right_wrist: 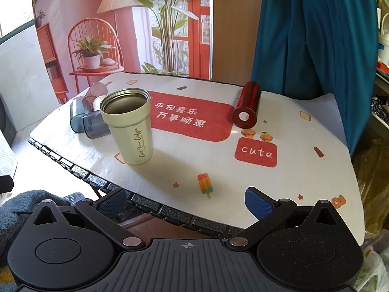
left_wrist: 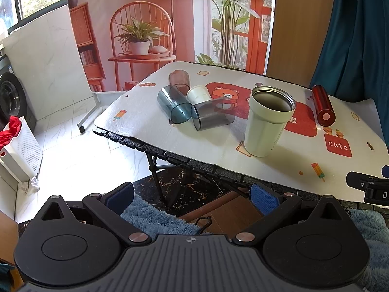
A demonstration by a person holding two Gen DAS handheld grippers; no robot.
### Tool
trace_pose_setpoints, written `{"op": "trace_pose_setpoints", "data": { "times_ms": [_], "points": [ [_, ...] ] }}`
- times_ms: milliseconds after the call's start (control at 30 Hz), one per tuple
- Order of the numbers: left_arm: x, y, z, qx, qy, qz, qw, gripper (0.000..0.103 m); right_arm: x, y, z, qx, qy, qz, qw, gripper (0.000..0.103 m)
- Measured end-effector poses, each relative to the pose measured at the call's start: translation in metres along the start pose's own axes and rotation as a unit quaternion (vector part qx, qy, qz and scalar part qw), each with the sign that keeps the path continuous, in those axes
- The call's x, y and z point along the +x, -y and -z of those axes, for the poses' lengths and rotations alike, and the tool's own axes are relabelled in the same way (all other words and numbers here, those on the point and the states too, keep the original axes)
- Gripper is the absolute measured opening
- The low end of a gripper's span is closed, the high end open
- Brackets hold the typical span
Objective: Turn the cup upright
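Left gripper (left_wrist: 192, 198): nearest the left wrist camera, fingers spread wide, nothing between the blue pads (left_wrist: 263, 199); it hangs off the near edge of the table, over a fluffy blue rug (left_wrist: 155, 219).
Right gripper (right_wrist: 186, 203): fingers likewise wide apart and empty, tips at the table's near edge; its right pad (right_wrist: 257, 203) lies over the cloth, its left pad over the black rim.
Table (left_wrist: 170, 155): a folding table with a black textured edge, covered by a white printed cloth (right_wrist: 304, 170) with red patches, a bear and ice lollies.
Cream cup (left_wrist: 267, 121): stands upright with its mouth up, steel inside, ahead of the left fingers and slightly to their right; in the right view it stands ahead and left of the fingers (right_wrist: 130, 126), script lettering on its side.
Red cylinder (right_wrist: 246, 108): lies on its side ahead and right of the right fingers, end hole facing the camera, well apart from the cream cup.
Tumbler cluster: beyond the cream cup and left of it, a blue-grey tumbler (left_wrist: 173, 107) and a smoky grey tumbler (left_wrist: 211, 116) lie on their sides, mouths toward the camera, touching each other.
White cup (left_wrist: 198, 95): lies on its side just behind them.
Brown tumbler (left_wrist: 179, 79): farthest of the cluster; whether it stands or lies I cannot tell.
Path: open cloth lies between both pairs of fingers and the cream cup.
Floor left: a white perforated basket (left_wrist: 22, 150) holding red cloth.
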State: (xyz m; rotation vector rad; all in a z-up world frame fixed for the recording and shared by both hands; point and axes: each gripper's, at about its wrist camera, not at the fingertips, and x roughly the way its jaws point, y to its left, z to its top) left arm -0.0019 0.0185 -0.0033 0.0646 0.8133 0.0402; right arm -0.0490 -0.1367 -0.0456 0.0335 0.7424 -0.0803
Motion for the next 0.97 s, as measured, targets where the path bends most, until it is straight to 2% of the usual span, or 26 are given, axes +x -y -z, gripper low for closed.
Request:
{"op": "trace_pose_setpoints", "data": {
  "times_ms": [967],
  "points": [
    [-0.0018, 0.0008, 0.0013, -0.006, 0.002, -0.003, 1.0, 0.103, -0.0012, 0.0016, 0.002, 0.01, 0.003, 0.008, 1.0, 0.103]
  ]
}}
